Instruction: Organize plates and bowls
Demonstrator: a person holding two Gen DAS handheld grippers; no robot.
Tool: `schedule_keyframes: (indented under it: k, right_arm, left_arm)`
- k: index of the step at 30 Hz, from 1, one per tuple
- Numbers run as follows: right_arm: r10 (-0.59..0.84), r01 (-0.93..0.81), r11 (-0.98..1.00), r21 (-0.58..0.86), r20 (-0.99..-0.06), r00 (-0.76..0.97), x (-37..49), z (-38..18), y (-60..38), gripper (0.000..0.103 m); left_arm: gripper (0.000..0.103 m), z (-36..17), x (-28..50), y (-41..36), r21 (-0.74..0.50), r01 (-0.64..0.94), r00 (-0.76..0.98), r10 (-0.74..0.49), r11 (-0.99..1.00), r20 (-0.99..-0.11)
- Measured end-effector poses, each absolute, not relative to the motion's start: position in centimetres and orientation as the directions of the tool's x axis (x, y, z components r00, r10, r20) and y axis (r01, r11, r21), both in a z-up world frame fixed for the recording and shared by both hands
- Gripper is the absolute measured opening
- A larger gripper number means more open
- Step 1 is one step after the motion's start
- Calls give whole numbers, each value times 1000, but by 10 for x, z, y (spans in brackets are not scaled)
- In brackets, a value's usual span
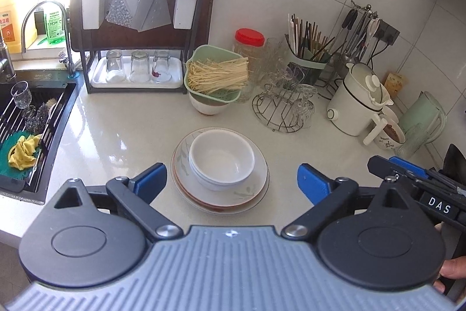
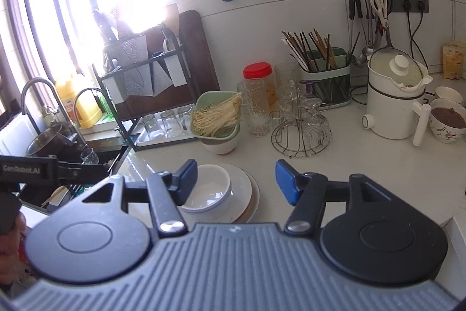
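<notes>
Stacked white bowls (image 1: 222,159) sit on a stack of plates (image 1: 250,194) on the pale counter. My left gripper (image 1: 232,182) is open and empty, with its blue pads on either side of the stack and above it. In the right wrist view the bowls (image 2: 208,191) and plates (image 2: 247,194) lie low and left. My right gripper (image 2: 236,181) is open and empty, and its left pad overlaps the bowls' rim. The right gripper also shows at the right edge of the left wrist view (image 1: 413,174).
A green strainer of noodles (image 1: 217,75) rests on a bowl behind the stack. A wire rack with glasses (image 1: 284,107), a white pot (image 1: 358,101), a chopstick holder (image 1: 308,60), a glass tray rack (image 1: 135,69) and the sink (image 1: 29,130) at left surround it.
</notes>
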State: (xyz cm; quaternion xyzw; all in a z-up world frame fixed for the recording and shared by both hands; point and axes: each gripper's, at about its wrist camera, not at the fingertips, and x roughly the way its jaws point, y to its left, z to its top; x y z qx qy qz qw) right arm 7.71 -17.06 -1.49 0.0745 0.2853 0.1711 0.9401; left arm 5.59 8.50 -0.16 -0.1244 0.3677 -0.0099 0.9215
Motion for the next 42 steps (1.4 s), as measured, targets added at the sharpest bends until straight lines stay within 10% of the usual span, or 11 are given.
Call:
schedule_keyframes:
  k: [42]
  right_arm:
    - [400,-313,916,250,-540,740,82,-20,-169,87]
  left_arm:
    - [99,0,55,88,-171,-125,718,-30,977,-696]
